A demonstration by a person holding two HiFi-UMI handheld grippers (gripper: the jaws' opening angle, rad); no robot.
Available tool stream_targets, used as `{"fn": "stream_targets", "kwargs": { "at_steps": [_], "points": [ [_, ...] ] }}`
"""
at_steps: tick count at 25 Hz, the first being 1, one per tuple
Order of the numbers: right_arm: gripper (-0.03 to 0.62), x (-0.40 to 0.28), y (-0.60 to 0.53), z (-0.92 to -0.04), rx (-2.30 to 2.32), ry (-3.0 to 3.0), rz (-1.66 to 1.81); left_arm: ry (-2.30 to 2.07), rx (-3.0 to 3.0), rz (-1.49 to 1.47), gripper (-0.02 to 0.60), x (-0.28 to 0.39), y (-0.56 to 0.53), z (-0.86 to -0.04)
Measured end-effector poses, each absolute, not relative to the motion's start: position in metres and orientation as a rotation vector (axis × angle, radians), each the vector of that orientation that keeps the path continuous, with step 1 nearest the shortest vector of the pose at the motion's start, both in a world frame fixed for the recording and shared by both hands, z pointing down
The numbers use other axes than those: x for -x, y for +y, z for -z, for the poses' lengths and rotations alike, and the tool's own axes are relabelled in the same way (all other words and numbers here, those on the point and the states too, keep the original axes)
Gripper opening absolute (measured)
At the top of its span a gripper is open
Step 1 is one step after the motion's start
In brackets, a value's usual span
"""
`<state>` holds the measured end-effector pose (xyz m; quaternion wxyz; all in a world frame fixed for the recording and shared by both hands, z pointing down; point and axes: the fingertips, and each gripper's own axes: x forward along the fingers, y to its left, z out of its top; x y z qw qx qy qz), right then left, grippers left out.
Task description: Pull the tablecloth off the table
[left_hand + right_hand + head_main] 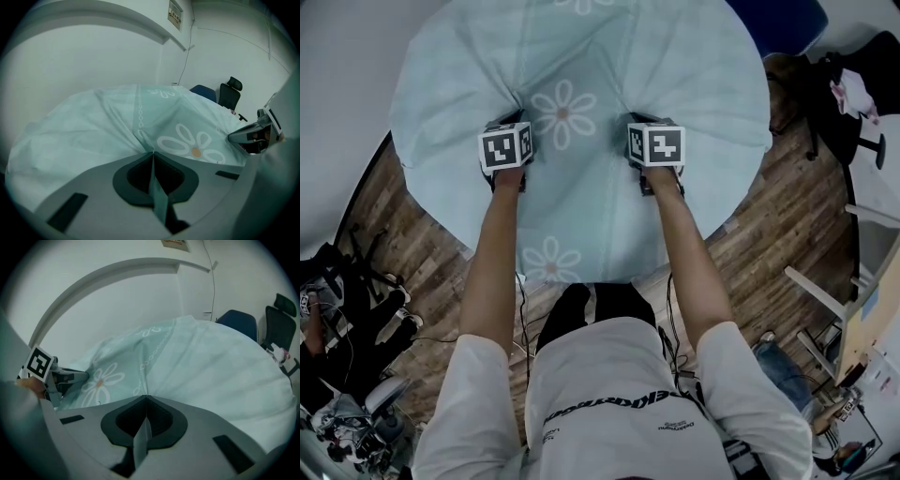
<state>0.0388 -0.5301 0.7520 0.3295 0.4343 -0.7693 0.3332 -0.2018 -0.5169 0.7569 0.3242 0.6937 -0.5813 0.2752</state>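
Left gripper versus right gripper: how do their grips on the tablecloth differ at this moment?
The left gripper pinches left of the middle daisy, the right gripper right of it. In its own view the left gripper's pinched strip leans right; the right gripper's leans left. Both are shut on a raised fold of the tablecloth, creases fanning from each.

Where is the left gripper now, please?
In the head view the left gripper is left of centre on the tablecloth, shut on a fold of it, beside the daisy print.
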Motion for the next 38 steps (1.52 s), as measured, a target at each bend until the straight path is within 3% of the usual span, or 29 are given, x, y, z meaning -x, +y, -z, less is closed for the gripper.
{"fn": "stream_targets", "kwargs": {
  "at_steps": [7,38],
  "points": [
    [0.032,-0.046,-0.511,-0.747,-1.157,-2.077,-0.989,-1.488,-1.813,-0.629,0.015,0.197,-0.496,-0.754],
    [0.032,-0.064,-0.383,-0.611,-1.336,-2.286,-0.87,-1.527,-2.004,-0.424,0.015,0.178,-0.356,-0.624]
  ]
}}
